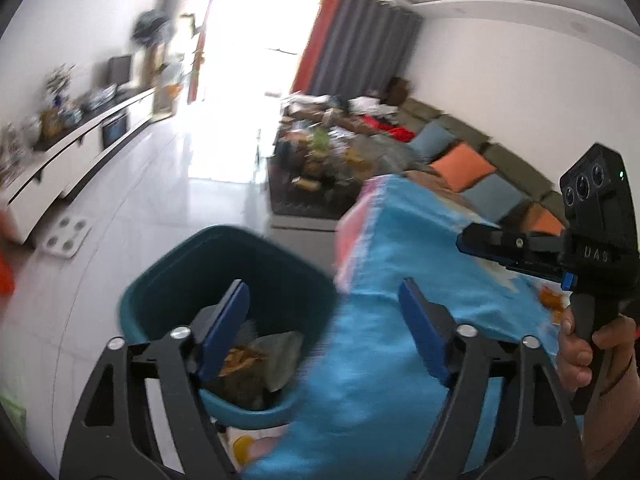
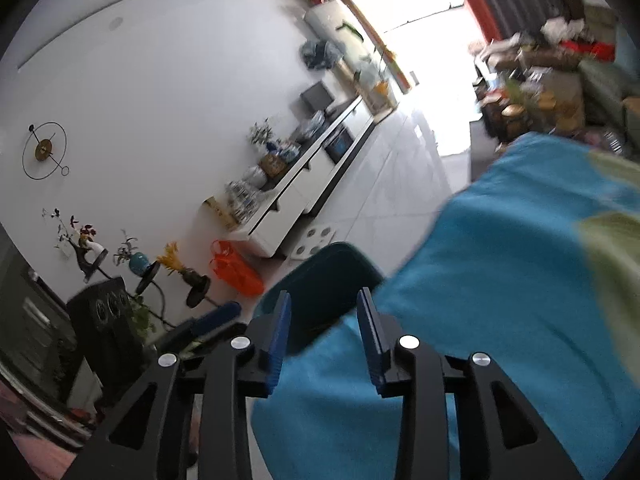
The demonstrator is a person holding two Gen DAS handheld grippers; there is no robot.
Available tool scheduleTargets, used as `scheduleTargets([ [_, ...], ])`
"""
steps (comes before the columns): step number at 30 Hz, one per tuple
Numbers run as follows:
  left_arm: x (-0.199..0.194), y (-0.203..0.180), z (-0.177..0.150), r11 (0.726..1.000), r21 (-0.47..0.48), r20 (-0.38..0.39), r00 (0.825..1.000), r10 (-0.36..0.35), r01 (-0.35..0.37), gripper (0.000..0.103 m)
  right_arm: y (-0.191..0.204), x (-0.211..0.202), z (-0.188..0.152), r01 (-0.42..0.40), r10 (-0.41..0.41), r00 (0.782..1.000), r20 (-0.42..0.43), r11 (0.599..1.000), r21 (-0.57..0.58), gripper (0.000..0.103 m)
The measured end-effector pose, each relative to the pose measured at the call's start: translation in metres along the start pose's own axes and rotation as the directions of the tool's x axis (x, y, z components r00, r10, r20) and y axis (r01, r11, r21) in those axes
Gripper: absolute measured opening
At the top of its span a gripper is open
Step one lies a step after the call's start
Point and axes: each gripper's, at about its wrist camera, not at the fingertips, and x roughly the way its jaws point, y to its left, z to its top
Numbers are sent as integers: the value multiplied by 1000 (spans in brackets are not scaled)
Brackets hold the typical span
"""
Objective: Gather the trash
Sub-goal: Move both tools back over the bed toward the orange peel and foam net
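- The left gripper (image 1: 324, 332), black arms with flat blue pads, stands wide apart, pads pressing nothing.
- The right gripper (image 2: 324, 340) is partly spread; nothing is pinched.
- A big blue bag (image 1: 400, 280), glossy and blurred, lies between and beyond both grippers, beside the bin.
- The teal plastic bin (image 1: 168, 280), rounded-square, holds crumpled wrappers (image 1: 256, 360).
- A hand (image 1: 576, 352) grips the right gripper's handle.
- Pale glossy floor tiles (image 1: 160, 208) lie beyond.
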Motion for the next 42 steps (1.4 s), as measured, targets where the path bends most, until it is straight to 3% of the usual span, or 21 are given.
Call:
scheduleTargets([
  [3,7,-36,-5,993,38,-27,993,-114,115,87,-15,-46,-16,100,-99,993,67,995,-12,41],
  [7,30,-93,-18,969,152,-96,979,-182,195,87,-42,-99,-44,231,-236,963,128,972,46,42],
  [12,57,-151,-24,929,228,-163,952,-259,292,87,-82,-162,-72,376,-403,896,188,912,163,42],
  [16,79,-193,-25,898,264,-212,929,-302,352,85,-113,-197,-88,417,-473,855,212,871,259,42],
  [20,100,-234,-31,868,301,-271,908,-319,394,81,-136,-211,-91,435,-501,838,217,852,289,42],
  [25,124,-273,-39,835,333,-350,880,-322,438,77,-149,-202,-77,457,-511,835,205,851,260,49],
  [27,131,-285,-39,830,340,-367,875,-316,442,76,-151,-198,-68,476,-518,833,196,851,223,59],
  [32,144,-295,-38,832,326,-388,866,-316,450,75,-161,-187,-59,499,-528,833,168,847,184,60],
  [34,148,-296,-38,834,321,-395,864,-313,449,75,-170,-187,-58,491,-520,840,153,850,192,50],
  [36,149,-295,-36,834,318,-402,861,-312,451,75,-176,-187,-58,476,-507,851,139,855,204,29],
  [38,153,-297,-36,833,315,-412,856,-312,455,75,-183,-190,-60,456,-490,861,135,862,222,17],
  [39,154,-298,-36,832,314,-416,854,-314,458,75,-186,-192,-60,450,-486,864,133,862,232,13],
  [42,160,-304,-35,826,311,-428,845,-321,471,72,-188,-200,-63,435,-476,868,141,865,249,12],
])
